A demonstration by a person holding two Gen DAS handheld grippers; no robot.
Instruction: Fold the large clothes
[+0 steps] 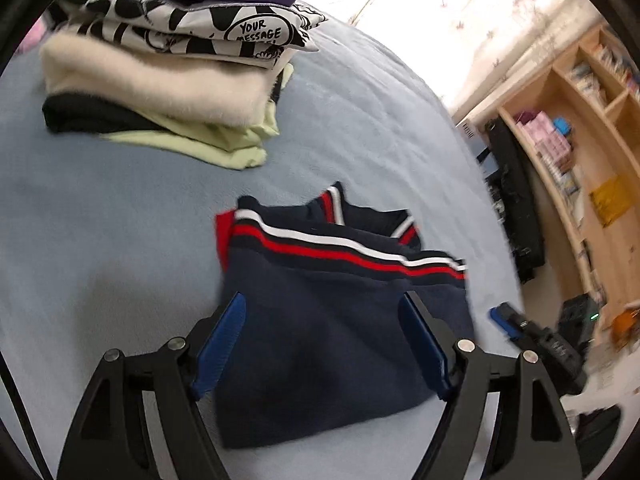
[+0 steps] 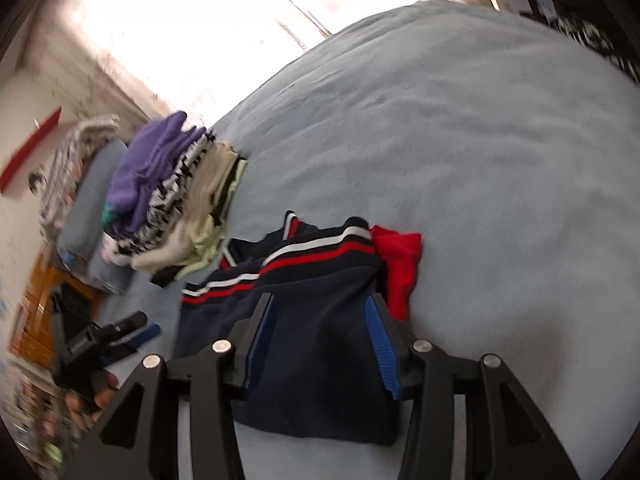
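Note:
A navy garment [image 1: 320,320] with red and white stripes lies folded on the light blue bed; it also shows in the right wrist view [image 2: 316,340], with a red part [image 2: 400,264] sticking out at its right. My left gripper [image 1: 322,320] is open above the garment, with nothing between its blue pads. My right gripper [image 2: 320,320] is open above the same garment, also empty. The right gripper shows at the right edge of the left wrist view [image 1: 520,328], and the left gripper shows at the left of the right wrist view [image 2: 120,332].
A stack of folded clothes [image 1: 168,52] sits at the far left of the bed [image 1: 100,220], purple on top, also in the right wrist view [image 2: 176,192]. Wooden shelves [image 1: 580,140] stand beyond the bed's right edge. A grey pillow [image 2: 88,216] lies behind the stack.

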